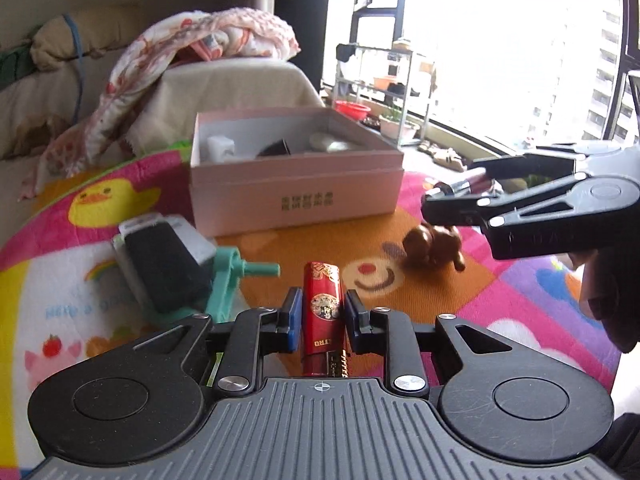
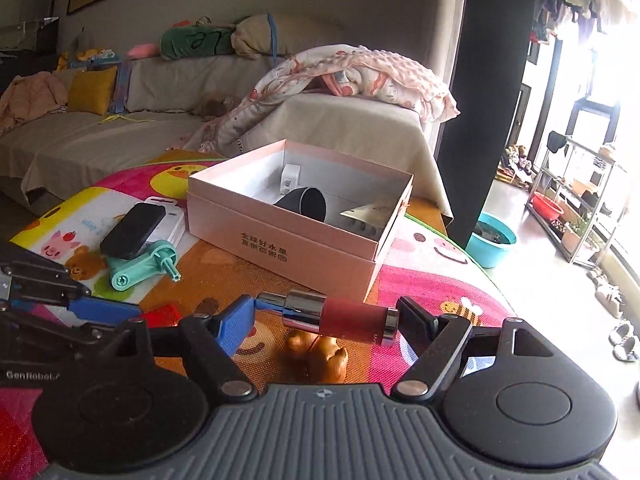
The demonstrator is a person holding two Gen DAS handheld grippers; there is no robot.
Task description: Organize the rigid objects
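My left gripper (image 1: pixel 320 314) is shut on a red lighter (image 1: pixel 323 304), held upright-lengthwise between its blue pads above the mat. My right gripper (image 2: pixel 326 314) is shut on a red and chrome lipstick (image 2: pixel 336 317), clamped end to end and held crosswise; it also shows in the left wrist view (image 1: pixel 464 184) at the right. An open pink box (image 2: pixel 296 232) stands ahead, also in the left wrist view (image 1: pixel 296 188), holding a white charger (image 2: pixel 289 180), a black cup (image 2: pixel 306 204) and a pale object. A brown toy dog (image 1: pixel 434 246) lies on the mat below the right gripper.
A black phone-like device on a white case (image 1: pixel 164 260) and a teal hand crank (image 1: pixel 236 276) lie left of the box on the colourful cartoon mat (image 1: pixel 520 292). A sofa with a blanket is behind. A blue basin (image 2: pixel 490 242) sits on the floor at right.
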